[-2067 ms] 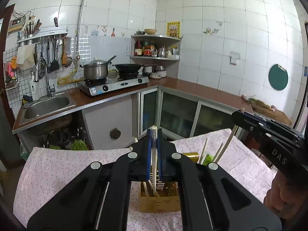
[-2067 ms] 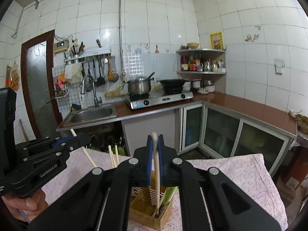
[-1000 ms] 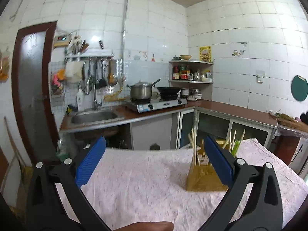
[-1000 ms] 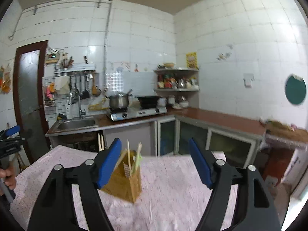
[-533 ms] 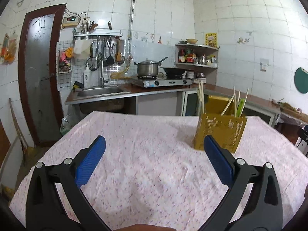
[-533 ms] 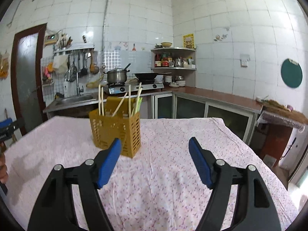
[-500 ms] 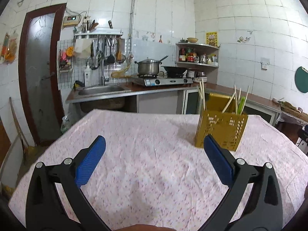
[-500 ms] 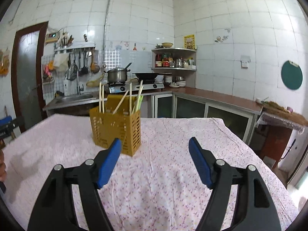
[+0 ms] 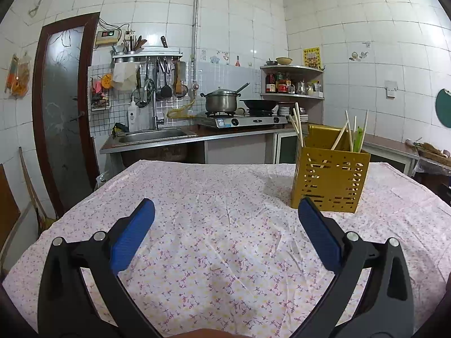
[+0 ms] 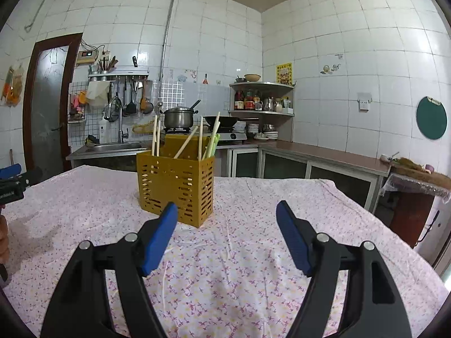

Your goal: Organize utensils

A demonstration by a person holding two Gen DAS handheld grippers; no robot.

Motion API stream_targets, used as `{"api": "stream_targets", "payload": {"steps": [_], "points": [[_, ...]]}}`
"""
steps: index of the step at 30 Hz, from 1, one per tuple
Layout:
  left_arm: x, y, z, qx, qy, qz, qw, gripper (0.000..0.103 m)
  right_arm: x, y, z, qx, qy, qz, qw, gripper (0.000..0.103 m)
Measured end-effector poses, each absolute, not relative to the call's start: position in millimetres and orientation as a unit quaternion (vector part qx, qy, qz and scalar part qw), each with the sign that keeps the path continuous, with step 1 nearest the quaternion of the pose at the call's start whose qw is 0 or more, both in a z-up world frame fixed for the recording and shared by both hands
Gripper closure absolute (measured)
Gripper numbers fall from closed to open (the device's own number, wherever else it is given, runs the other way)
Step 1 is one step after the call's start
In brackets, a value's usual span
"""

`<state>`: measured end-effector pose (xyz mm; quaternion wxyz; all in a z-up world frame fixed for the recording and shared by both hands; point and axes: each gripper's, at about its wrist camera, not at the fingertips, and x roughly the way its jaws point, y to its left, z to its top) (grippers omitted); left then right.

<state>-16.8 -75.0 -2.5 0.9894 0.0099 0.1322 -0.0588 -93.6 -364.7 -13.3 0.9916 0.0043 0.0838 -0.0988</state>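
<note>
On table [image 9: 214, 197], floral cloth, stands yellow slotted holder [image 10: 176, 187], upright, toward far half of the table. Chopsticks [image 10: 155, 135] stand in it, several pale ones leaning various ways, plus a green utensil [image 10: 213, 143] at its right end; exact count unclear. Same holder [image 9: 331, 178] shows at right in left wrist view, sticks poking out the top.

Left gripper [image 9: 225, 219]: jaws spread wide, nothing between them, low over bare cloth, holder ahead and to its right, apart from it. Right gripper [image 10: 227, 219]: jaws spread too, nothing pinched, holder just ahead-left, not touching. Left gripper also visible at left edge of right view, a hand [image 10: 3, 239] under it.

Progress, judged: looks essentially done. No loose utensils seen anywhere on the cloth in either view, everything visible sits in holder. Left, if anything: maybe straighten the leaning sticks; cloth near the cameras' bottom edge is hidden by gripper bodies, so a stray there cannot be ruled out.
</note>
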Motion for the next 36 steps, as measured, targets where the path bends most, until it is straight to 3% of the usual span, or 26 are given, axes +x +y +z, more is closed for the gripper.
{"api": "stream_targets", "payload": {"steps": [36], "points": [[-20.9, -76.5, -14.4, 0.017, 0.113, -0.07, 0.991, 0.005, -86.6, -369.4, -22.4, 0.025, 0.1, -0.097, 0.99, 0.031]]}}
